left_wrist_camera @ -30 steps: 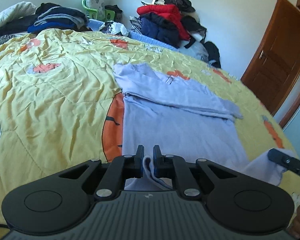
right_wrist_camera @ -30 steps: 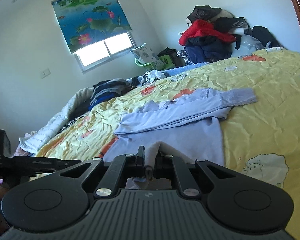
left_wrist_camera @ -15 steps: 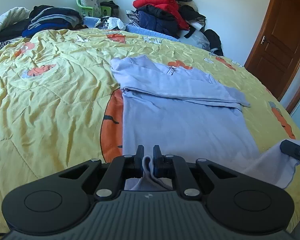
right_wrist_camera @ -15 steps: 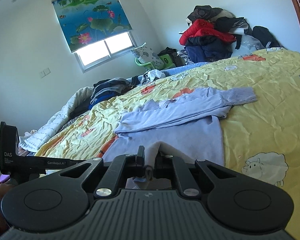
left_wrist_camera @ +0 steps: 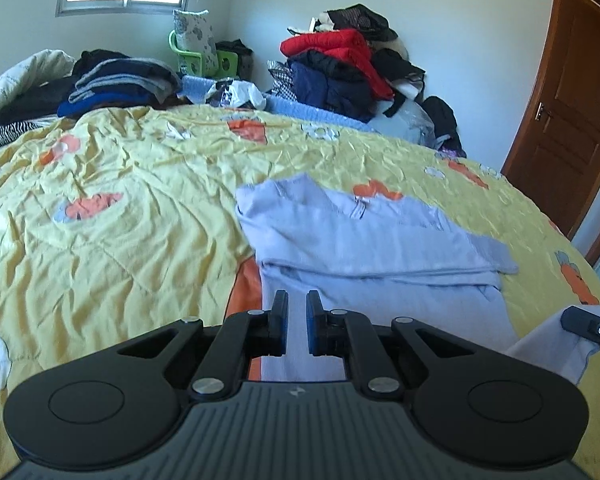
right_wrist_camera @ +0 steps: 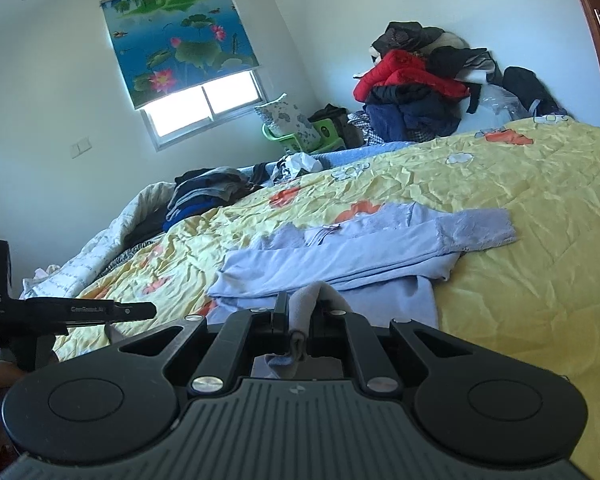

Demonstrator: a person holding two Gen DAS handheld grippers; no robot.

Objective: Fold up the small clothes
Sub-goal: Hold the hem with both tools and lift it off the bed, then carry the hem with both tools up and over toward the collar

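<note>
Two grippers have risen and advanced over the last second, carrying the near hem off the yellow quilt; judged, the bottom-to-top fold is under way. Left gripper: jaws nearly closed, and cloth hangs at its tip in the right wrist view, so the hem appears to be held. Lavender top: lies mid-bed just ahead, sleeves already folded across the chest, lace cuff projecting at the right, fabric soft and slightly rumpled. Right gripper: jaws clamped on a bunched fold of hem.
</note>
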